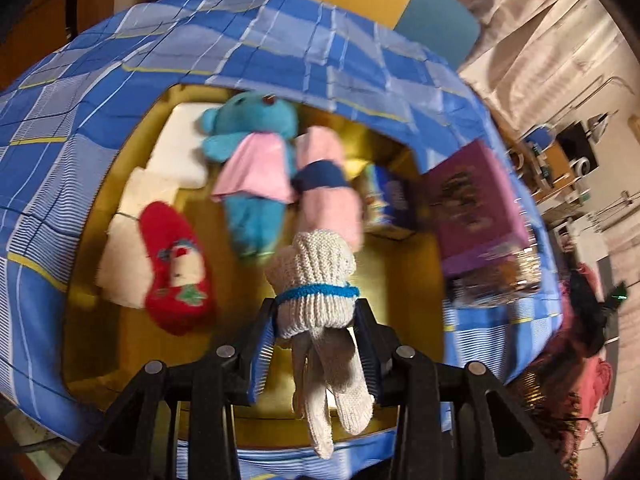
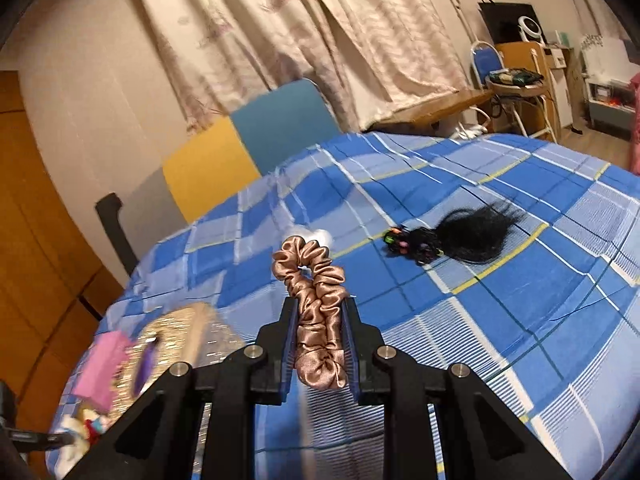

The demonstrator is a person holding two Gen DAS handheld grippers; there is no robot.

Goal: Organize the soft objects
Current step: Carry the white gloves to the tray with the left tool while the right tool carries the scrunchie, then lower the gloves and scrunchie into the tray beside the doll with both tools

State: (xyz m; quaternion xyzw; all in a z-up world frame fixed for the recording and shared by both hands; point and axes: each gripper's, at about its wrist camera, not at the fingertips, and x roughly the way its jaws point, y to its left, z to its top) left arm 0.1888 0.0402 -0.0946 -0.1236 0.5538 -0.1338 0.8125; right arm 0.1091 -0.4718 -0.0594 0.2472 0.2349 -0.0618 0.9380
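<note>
The left gripper [image 1: 316, 320] is clenched on a knitted cream glove [image 1: 316, 280], cuff toward 12 o'clock and fingers trailing to 6 — hanging over the yellow box [image 1: 400, 264], whose free floor lies just ahead. The right gripper [image 2: 320, 320] pinches a bronze scrunchie [image 2: 316, 304], stretched along 12–6 above the blue checked bedspread [image 2: 520, 300]
</note>
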